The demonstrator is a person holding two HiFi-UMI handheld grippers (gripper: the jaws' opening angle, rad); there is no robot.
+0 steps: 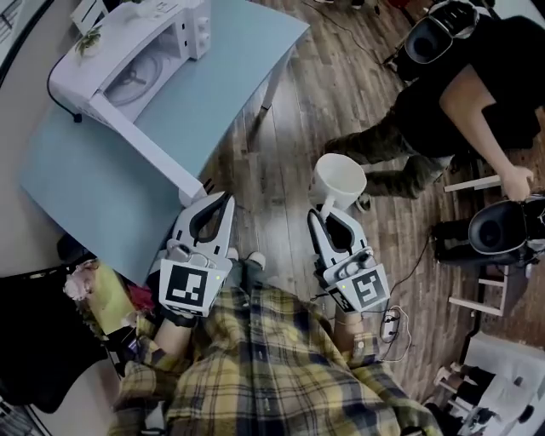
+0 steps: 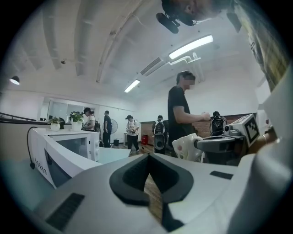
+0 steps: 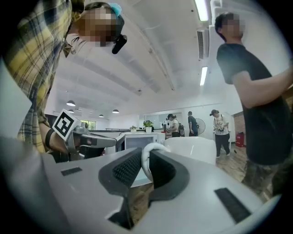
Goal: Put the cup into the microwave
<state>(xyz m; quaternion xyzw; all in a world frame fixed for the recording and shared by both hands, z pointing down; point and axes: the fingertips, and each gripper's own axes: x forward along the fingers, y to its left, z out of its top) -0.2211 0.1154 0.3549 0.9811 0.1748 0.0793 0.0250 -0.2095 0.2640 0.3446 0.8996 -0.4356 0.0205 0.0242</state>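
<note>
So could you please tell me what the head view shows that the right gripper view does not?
Only the head view: the glass plate inside the open microwave, and the right gripper's marker cube. Only the right gripper view: its jaws shut on the cup's handle, and people across the room. Both: the cup, the microwave, the left gripper.

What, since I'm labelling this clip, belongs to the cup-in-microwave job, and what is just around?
Job: cup, its handle clamped by the right gripper; microwave, door open; table under it.
Just around: left gripper, jaws shut, empty; plant by the microwave; person in black.
</note>
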